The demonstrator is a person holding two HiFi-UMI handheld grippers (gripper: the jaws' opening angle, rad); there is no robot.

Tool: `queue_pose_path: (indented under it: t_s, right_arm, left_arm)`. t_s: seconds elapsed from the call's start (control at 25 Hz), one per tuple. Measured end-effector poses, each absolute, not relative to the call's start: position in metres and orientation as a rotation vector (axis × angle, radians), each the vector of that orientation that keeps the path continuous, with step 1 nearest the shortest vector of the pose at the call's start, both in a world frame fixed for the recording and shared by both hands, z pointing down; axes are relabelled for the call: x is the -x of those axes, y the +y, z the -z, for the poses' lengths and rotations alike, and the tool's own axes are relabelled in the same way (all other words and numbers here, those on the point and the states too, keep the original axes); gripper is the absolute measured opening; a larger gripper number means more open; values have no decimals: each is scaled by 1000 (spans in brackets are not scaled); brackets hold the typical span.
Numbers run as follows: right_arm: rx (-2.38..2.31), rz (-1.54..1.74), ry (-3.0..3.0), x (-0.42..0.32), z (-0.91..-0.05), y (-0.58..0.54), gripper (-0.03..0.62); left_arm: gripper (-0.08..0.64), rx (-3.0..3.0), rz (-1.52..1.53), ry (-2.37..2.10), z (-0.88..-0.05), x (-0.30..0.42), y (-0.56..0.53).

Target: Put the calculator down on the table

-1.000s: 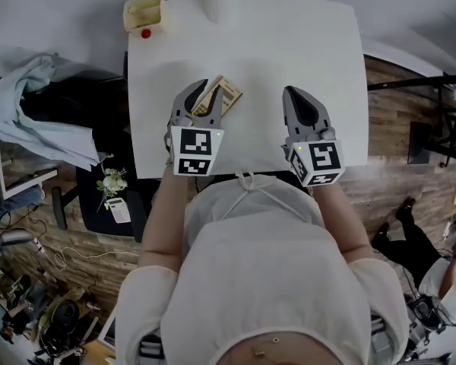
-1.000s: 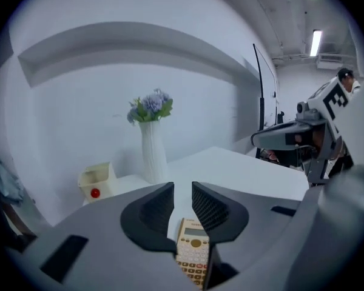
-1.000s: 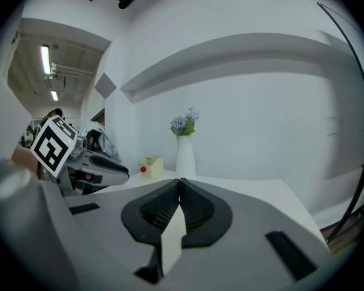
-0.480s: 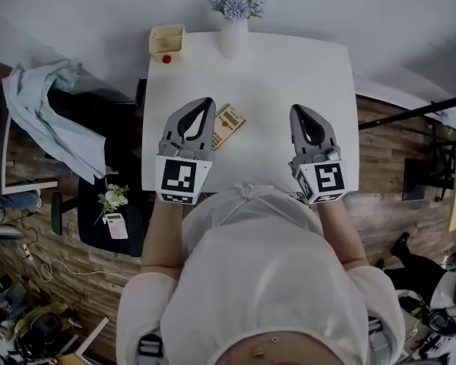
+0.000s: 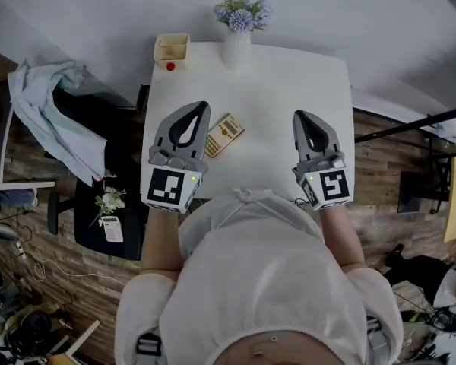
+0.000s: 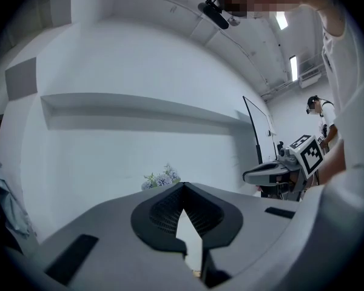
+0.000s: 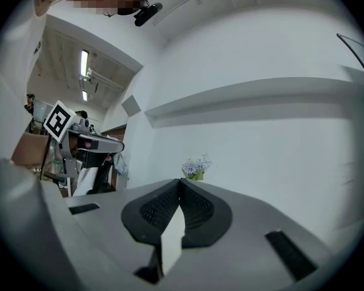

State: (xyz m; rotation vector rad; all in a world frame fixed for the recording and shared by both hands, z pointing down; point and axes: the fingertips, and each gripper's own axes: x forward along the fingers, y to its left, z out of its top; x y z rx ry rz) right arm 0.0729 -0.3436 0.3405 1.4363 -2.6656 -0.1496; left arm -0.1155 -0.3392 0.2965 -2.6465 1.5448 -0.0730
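Observation:
The tan calculator (image 5: 223, 134) lies flat on the white table (image 5: 289, 82), tilted, left of the table's middle. My left gripper (image 5: 201, 106) hangs above the table just left of it, jaws shut with nothing between them, and is apart from the calculator. In the left gripper view the left gripper (image 6: 182, 187) points level at the back wall, tips together. My right gripper (image 5: 302, 115) is held over the table's right half, also shut and empty. The right gripper view has the right gripper (image 7: 180, 180) closed, aimed at the wall.
A white vase of blue flowers (image 5: 238, 33) stands at the table's far edge, with a yellow box (image 5: 172, 49) and a small red thing (image 5: 170, 66) at the far left corner. A chair draped with pale blue cloth (image 5: 49, 112) is left of the table.
The left gripper has come off the calculator, shut its jaws and risen. The right gripper has risen too. The calculator stays lying on the table.

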Motion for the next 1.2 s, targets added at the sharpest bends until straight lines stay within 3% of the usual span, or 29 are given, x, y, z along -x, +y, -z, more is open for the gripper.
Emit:
queue_pose_path:
  t_s: [1.2]
  right_arm:
    - [-1455, 133, -2669, -60, -343, -345, 3]
  left_arm:
    - [18, 2684, 134, 1558, -313, 119, -343]
